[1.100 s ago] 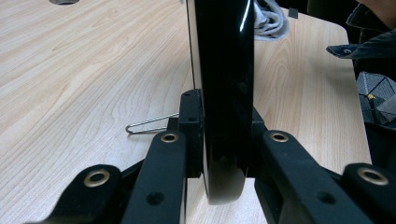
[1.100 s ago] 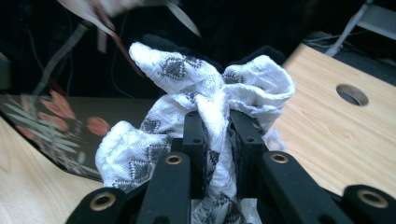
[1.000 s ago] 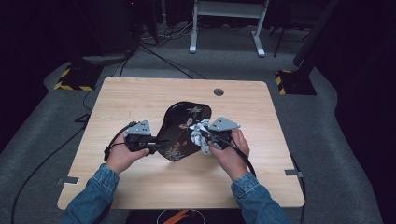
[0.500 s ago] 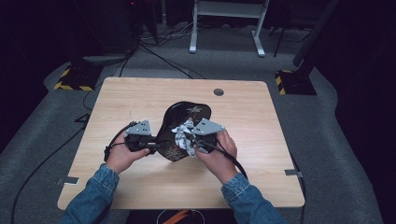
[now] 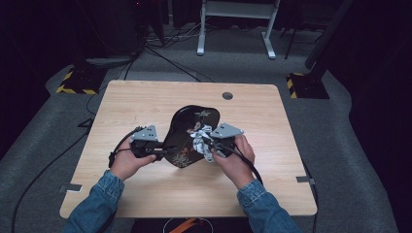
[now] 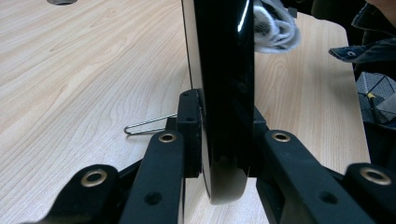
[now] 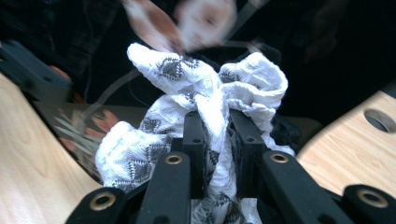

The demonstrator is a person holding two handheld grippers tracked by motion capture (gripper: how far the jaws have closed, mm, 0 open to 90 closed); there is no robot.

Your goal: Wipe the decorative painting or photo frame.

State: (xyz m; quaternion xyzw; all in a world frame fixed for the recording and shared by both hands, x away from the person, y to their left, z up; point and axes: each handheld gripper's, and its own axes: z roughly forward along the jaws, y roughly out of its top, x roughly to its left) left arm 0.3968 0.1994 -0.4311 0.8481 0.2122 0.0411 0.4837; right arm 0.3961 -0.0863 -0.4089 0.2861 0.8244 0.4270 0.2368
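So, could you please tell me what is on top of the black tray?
A bunched white cloth, clamped in the right gripper, presses on the tray. Painted flowers show around it; the lacquer beneath the cloth is covered. The left gripper clamps the tray's edge.

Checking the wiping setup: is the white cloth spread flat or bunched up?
Bunched up: the white cloth is crumpled in folds, pinched between the right gripper jaws against the black tray.
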